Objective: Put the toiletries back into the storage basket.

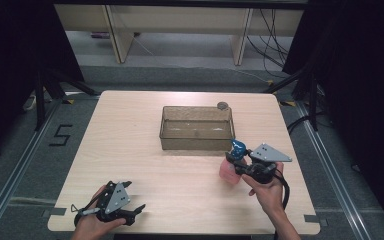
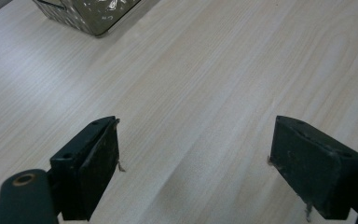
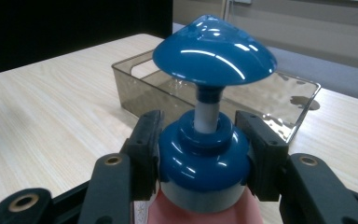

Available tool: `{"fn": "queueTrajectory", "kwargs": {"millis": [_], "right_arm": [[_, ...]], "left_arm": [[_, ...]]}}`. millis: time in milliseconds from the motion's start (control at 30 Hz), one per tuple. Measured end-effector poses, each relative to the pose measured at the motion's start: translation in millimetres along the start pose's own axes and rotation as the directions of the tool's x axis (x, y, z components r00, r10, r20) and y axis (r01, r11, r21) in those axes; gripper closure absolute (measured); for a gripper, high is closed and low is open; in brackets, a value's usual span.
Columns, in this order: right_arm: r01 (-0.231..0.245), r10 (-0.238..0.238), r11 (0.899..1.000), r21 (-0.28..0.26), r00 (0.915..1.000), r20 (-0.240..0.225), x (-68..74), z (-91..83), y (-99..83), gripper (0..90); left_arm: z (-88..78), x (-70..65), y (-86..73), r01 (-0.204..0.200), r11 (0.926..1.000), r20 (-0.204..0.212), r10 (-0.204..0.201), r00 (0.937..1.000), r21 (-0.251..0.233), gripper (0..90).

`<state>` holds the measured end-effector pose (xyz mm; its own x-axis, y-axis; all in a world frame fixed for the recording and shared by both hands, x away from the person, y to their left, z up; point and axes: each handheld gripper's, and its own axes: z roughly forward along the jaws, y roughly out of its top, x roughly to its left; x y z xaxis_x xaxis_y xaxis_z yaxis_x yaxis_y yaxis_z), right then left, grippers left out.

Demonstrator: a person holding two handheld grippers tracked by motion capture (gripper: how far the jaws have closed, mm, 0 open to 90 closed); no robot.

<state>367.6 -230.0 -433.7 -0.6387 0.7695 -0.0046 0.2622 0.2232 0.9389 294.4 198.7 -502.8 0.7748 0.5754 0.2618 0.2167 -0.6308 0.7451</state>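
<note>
A pink pump bottle with a blue pump head stands upright on the table, just in front of the clear brown bin. My right gripper is shut on the bottle's blue collar, one jaw pressed to each side. The bottle's pink body shows below the collar. My left gripper rests near the table's front left edge. Its jaws stand wide open over bare wood, with nothing between them.
The bin is empty and sits mid-table, its corner seen from the left gripper view. A small dark round object lies behind the bin's far right corner. Desk legs and cables stand on the floor beyond the table.
</note>
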Motion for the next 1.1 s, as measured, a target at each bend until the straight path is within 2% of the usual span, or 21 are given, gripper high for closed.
{"fn": "queueTrajectory", "kwargs": {"millis": [33,100,133,167,200,233,267,300,333,367,433,533,600,633,733,767,800,833,867,1033,1100], "right_arm": [[-0.007,0.007,1.000,0.008,1.0000,-0.005,0.0,-0.2,1.0,53.6],[0.011,-0.011,1.000,0.008,0.9999,0.000,-2.7,0.9,3.1,53.6],[-0.015,0.015,1.000,0.015,0.9999,0.001,-1.2,1.1,3.8,53.6],[0.007,-0.007,1.000,0.015,1.0000,-0.004,-3.7,1.8,5.2,53.6],[0.010,-0.010,1.000,-0.002,0.9999,0.009,-4.3,3.2,6.3,53.6],[-0.006,0.006,1.000,0.001,1.0000,0.006,-4.1,3.1,8.1,53.7],[0.007,-0.007,1.000,0.009,1.0000,-0.004,-6.2,2.6,9.8,53.7],[0.005,-0.005,1.000,0.000,1.0000,0.005,-6.5,3.0,11.3,53.6],[-0.017,0.017,1.000,0.004,0.9998,0.006,-5.4,2.7,12.8,53.6],[0.000,0.000,1.000,0.000,1.0000,-0.004,-7.5,3.5,14.5,53.6],[0.005,-0.005,1.000,0.000,0.9999,0.009,-8.0,4.8,18.8,53.6],[-0.007,0.007,1.000,-0.002,1.0000,0.006,-7.8,6.1,20.7,53.6],[-0.007,0.006,1.000,0.007,0.9999,0.008,-8.2,6.0,23.0,53.7],[0.020,-0.020,1.000,-0.011,0.9997,0.014,-9.8,7.6,24.6,53.7],[0.012,-0.012,1.000,-0.002,0.9999,0.004,-10.4,8.2,26.4,53.7],[0.000,0.000,1.000,-0.013,1.0000,0.006,-9.6,9.2,26.5,53.7],[0.012,-0.012,1.000,-0.010,0.9999,0.001,-11.1,9.2,27.8,53.7],[0.000,0.000,1.000,0.000,1.0000,0.008,-10.0,8.3,28.7,53.7],[0.015,-0.015,1.000,-0.009,0.9998,0.015,-11.2,8.9,29.9,53.7],[-0.002,0.002,1.000,-0.009,1.0000,0.005,-12.3,10.2,35.9,53.7],[0.015,-0.015,1.000,-0.019,0.9999,0.006,-13.6,11.5,39.1,53.7]], "left_arm": [[0.0,0.1,0.0,0.000,1.0000,-0.001,0.000,1.0000,0.001,15.1],[-0.6,0.6,0.0,-0.005,1.0000,0.004,0.005,1.0000,0.006,15.1],[0.1,0.1,-0.2,0.005,1.0000,0.001,-0.005,1.0000,-0.001,15.1],[0.0,0.5,-0.2,0.001,1.0000,-0.004,-0.001,1.0000,0.002,15.1],[-0.4,0.8,-0.2,-0.004,1.0000,0.004,0.004,1.0000,0.004,15.1],[-0.2,0.7,-0.3,-0.001,1.0000,0.004,0.001,1.0000,0.002,15.1],[-0.3,1.0,-0.3,-0.003,1.0000,0.003,0.003,1.0000,0.004,15.1],[0.5,0.3,-0.5,0.011,0.9999,0.000,-0.011,0.9999,-0.008,15.1],[0.6,0.7,-0.4,0.010,0.9999,-0.006,-0.010,0.9999,-0.005,15.1],[0.7,0.7,-0.4,0.012,0.9999,-0.006,-0.012,0.9999,-0.006,15.1],[1.7,-0.1,-0.8,0.020,0.9998,-0.001,-0.020,0.9998,-0.008,15.1],[1.2,2.9,-1.7,-0.001,0.9999,-0.005,0.001,1.0000,0.017,15.1],[2.1,1.4,-0.8,0.018,0.9998,-0.019,-0.018,0.9997,-0.004,15.0],[1.7,2.0,-0.2,0.016,0.9999,-0.005,-0.016,0.9999,-0.002,15.0],[2.6,0.9,-0.2,0.015,0.9999,-0.008,-0.015,0.9999,-0.002,15.1],[2.6,0.6,0.0,0.015,0.9999,-0.004,-0.015,0.9999,-0.003,15.1],[2.6,0.5,0.1,0.016,0.9999,-0.004,-0.016,0.9999,-0.006,15.1],[2.4,1.0,0.3,0.017,0.9998,0.002,-0.017,0.9999,-0.005,15.1],[2.3,1.2,0.1,0.017,0.9998,0.000,-0.017,0.9999,-0.006,15.1],[2.9,0.8,0.0,0.013,0.9999,-0.005,-0.014,0.9999,-0.005,15.1],[2.9,0.7,0.1,0.013,0.9999,-0.006,-0.013,0.9999,-0.006,15.1]]}}
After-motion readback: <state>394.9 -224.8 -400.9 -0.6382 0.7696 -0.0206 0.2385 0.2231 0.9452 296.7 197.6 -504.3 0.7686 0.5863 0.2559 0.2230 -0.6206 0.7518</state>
